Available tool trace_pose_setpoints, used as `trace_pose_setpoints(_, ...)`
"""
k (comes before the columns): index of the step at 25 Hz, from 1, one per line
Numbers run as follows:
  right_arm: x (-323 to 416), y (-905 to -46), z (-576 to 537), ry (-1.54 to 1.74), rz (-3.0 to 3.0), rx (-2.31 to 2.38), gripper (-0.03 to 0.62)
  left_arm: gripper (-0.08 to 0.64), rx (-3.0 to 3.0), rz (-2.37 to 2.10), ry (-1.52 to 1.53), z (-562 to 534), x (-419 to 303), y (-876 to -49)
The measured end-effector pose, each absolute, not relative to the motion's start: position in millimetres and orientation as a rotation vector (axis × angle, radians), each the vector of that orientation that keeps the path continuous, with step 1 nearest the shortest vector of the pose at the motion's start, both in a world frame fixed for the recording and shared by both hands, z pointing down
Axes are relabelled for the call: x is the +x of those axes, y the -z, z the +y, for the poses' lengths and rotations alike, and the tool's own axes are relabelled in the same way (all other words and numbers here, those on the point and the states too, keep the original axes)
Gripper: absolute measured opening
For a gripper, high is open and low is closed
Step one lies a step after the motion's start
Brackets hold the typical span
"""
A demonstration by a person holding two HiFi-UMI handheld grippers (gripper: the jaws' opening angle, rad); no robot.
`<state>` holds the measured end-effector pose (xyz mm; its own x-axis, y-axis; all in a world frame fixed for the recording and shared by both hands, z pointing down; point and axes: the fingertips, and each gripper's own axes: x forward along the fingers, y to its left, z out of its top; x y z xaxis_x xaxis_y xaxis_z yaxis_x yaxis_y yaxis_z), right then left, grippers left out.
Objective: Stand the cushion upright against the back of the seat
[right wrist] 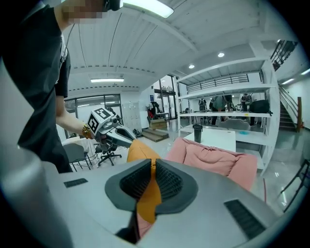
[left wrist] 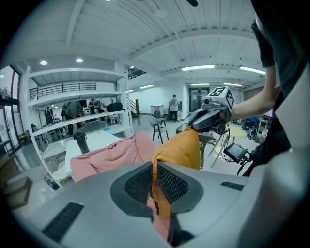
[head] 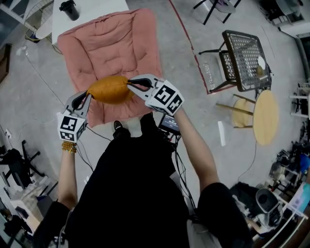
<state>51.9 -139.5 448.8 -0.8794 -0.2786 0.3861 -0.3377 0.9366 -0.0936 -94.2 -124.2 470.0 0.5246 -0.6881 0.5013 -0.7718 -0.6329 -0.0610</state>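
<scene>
- Nearest me, a small screen hangs at my waist, with cables trailing down from it.
- Just ahead, the left gripper is clamped on the left end of the cushion. Its own view shows orange cloth pinched tight between the pads.
- The right gripper is clamped on the opposite end the same way — fabric squeezed flat between its ribbed pads.
- Under and beyond the cushion spreads the pink quilted seat, its back at the far side from me.
- Behind the seat stands a white table with a dark cup on it, close to the seat's back.
- Off to the right, well apart past a red line on the floor, are a black mesh chair and a round wooden stool.
- The cushion itself is plump, orange and smooth — an oval from above. It is stretched sideways between the two grippers over the near part of the seat. I cannot tell whether it touches the padding.
</scene>
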Motion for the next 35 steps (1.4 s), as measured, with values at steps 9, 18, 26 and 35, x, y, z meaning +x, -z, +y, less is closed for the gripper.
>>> trace_pose_setpoints(9, 92, -469, -144, -0.306, -2.722, 0.396, 0.035, 0.035, 2.400, -1.314, -0.697, -117, -55, -486)
trace_pose_setpoints(18, 81, -532, -168, -0.284, -2.591, 0.289, 0.035, 0.035, 2.338, -1.274, -0.811, -138, -62, -548)
trace_pose_setpoints(26, 59, -596, -208, -0.367, -2.511, 0.431, 0.035, 0.035, 2.327, -1.215, -0.831, -178, -83, -612)
trace_pose_setpoints(35, 32, -643, -243, -0.342, -2.493, 0.573, 0.035, 0.035, 2.431, -1.348, -0.948, -212, -110, -657)
